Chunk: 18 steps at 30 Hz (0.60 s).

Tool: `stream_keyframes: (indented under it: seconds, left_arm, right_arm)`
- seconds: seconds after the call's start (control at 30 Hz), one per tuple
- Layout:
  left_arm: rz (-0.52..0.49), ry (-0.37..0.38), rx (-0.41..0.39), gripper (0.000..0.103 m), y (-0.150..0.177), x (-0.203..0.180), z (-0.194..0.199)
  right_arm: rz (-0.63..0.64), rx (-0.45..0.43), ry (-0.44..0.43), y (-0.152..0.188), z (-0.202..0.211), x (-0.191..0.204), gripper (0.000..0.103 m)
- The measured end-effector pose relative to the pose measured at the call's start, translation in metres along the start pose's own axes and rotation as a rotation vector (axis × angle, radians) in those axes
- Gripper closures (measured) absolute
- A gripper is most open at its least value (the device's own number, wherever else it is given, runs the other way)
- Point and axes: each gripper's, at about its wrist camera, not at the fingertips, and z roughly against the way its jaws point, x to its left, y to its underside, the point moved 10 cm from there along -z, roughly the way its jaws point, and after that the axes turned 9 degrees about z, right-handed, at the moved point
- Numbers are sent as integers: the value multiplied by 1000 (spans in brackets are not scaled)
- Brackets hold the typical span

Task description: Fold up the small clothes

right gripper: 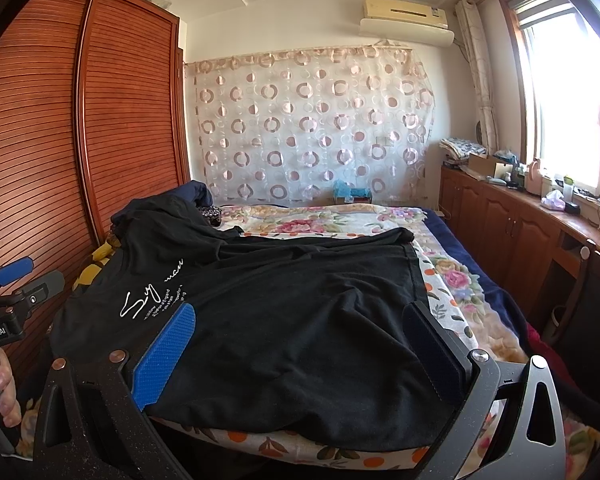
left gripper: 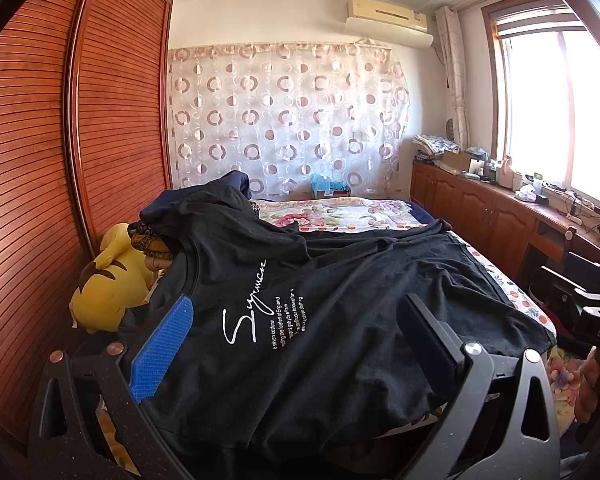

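Black T-shirt (left gripper: 340,320) lies spread on the flowered bedspread (right gripper: 452,280), its near hem running between the wide-open fingers of both the left gripper (left gripper: 296,344) and the right gripper (right gripper: 300,348); neither has hold of any cloth. Shirt is front side up and wrinkled, white script lettering (left gripper: 256,312) on the chest. Its collar end is draped over a heap of clothes by the wardrobe (left gripper: 112,120).

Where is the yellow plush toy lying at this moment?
In the left wrist view the yellow plush toy lies at the left edge of the bed, against the wooden wardrobe, beside the collar end of the black T-shirt.
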Motion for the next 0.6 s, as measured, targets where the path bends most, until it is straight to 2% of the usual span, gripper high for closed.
stream_keyframes:
  seconds: [0.17,0.33,0.6]
  left_arm:
    - [0,-2,1,1,1,0,1]
    - [32,38,28,1,13,14,-2]
    - [59,-77,76,1,43,79,-12]
  right_arm:
    - [-2,4,-4,1,-2,-1,0]
    - [-4,13,-47,5,-7,6,0]
    - [46,40,-164,12,-27,36,0]
